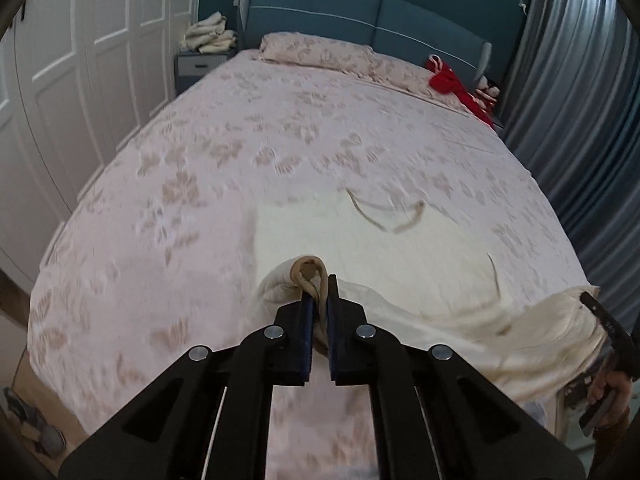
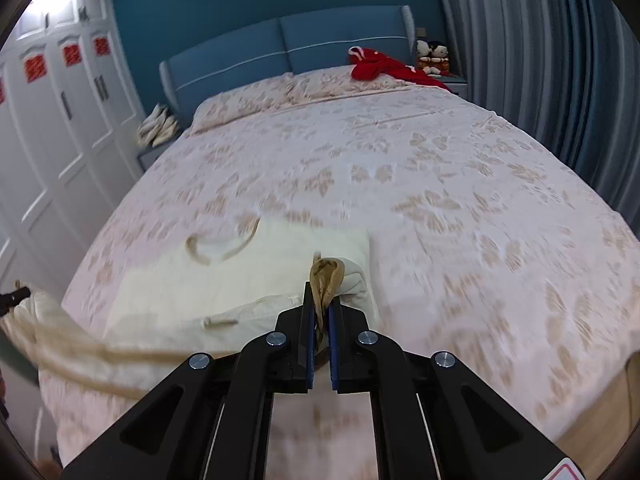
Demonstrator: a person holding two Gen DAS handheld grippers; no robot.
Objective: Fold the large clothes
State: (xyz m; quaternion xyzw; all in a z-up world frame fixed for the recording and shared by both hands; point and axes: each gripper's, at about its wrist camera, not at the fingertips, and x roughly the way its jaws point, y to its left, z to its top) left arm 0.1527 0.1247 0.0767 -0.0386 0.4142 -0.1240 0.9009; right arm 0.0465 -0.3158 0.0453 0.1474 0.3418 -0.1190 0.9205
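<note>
A cream garment [image 1: 360, 248] with tan trim lies on the near part of the pink patterned bed [image 1: 240, 152]; it also shows in the right wrist view [image 2: 248, 268]. My left gripper [image 1: 319, 296] is shut on a tan-trimmed bunch of its edge. My right gripper [image 2: 322, 304] is shut on another tan-trimmed bunch of it. The cloth stretches between the two, hanging past the bed's foot edge. The right gripper also shows at the right edge of the left wrist view [image 1: 600, 312], and the left gripper's tip at the left edge of the right wrist view [image 2: 14, 296].
A red garment [image 2: 380, 64] lies by the pillows [image 1: 320, 50] near the blue headboard [image 2: 288, 40]. Folded pale clothes [image 1: 208, 34] sit on the left nightstand. White wardrobes [image 1: 80, 60] stand left, grey curtains [image 2: 540, 60] right. Dolls [image 2: 432, 56] sit on the right nightstand.
</note>
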